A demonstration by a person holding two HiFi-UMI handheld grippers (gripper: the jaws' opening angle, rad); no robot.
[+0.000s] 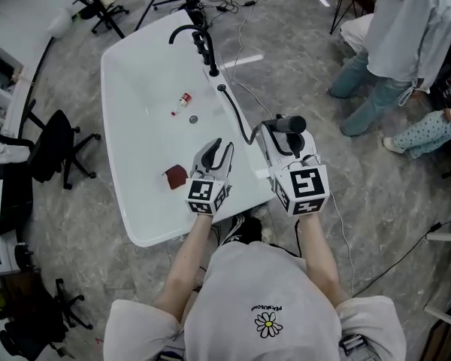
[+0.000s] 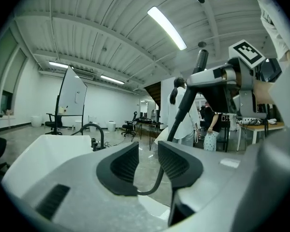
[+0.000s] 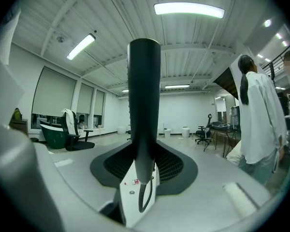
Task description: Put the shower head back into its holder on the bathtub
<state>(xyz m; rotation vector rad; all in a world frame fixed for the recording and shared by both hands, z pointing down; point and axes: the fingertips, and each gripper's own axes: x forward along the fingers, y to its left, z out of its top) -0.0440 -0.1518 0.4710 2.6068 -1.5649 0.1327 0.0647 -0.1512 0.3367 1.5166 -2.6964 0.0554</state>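
My right gripper (image 1: 287,138) is shut on the black shower head (image 1: 289,124), held just right of the white bathtub (image 1: 135,89) near its front rim. In the right gripper view the head's handle (image 3: 144,81) stands upright between the pads (image 3: 169,164). Its black hose (image 1: 237,113) runs along the tub's right rim to a fitting. The black faucet (image 1: 199,36) and holder post (image 1: 213,69) stand at the far end. My left gripper (image 1: 219,150) hovers open over the tub's front right rim. In the left gripper view (image 2: 147,163) the hose (image 2: 157,180) shows in the gap, untouched.
A small red and white bottle (image 1: 183,99), a drain (image 1: 193,119) and a dark red item (image 1: 175,175) lie in the tub. One person stands at the upper right (image 1: 406,36); another sits beside (image 1: 428,130). Office chairs (image 1: 56,145) stand left. Cables cross the floor.
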